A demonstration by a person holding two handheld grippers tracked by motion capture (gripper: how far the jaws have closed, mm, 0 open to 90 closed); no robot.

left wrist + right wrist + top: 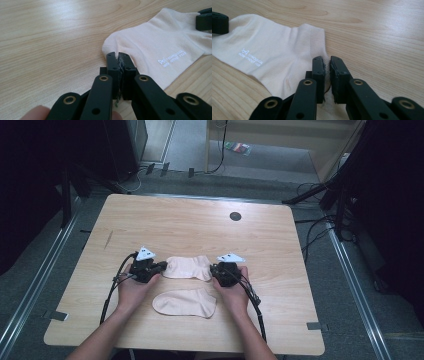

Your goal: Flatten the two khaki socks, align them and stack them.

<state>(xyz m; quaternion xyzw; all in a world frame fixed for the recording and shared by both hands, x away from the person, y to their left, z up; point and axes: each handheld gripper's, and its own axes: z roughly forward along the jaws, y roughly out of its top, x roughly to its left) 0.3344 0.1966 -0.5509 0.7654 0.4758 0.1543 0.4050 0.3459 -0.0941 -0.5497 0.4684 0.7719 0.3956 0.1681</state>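
Wooden tabletop (200, 220) carries two pale socks near its front edge, with wide bare wood behind them and to both sides. The far sock (188, 267) lies flat between the two grippers; the near sock (184, 303) lies just in front of it, apart, between the person's hands. The left gripper (161, 266) has its jaws pressed together at the far sock's rounded end, tips touching its edge. The right gripper (216, 270) pinches the sock's ribbed end, a thin slit of fabric between its jaws. A small dark hole (235, 216) sits near the tabletop's back edge.
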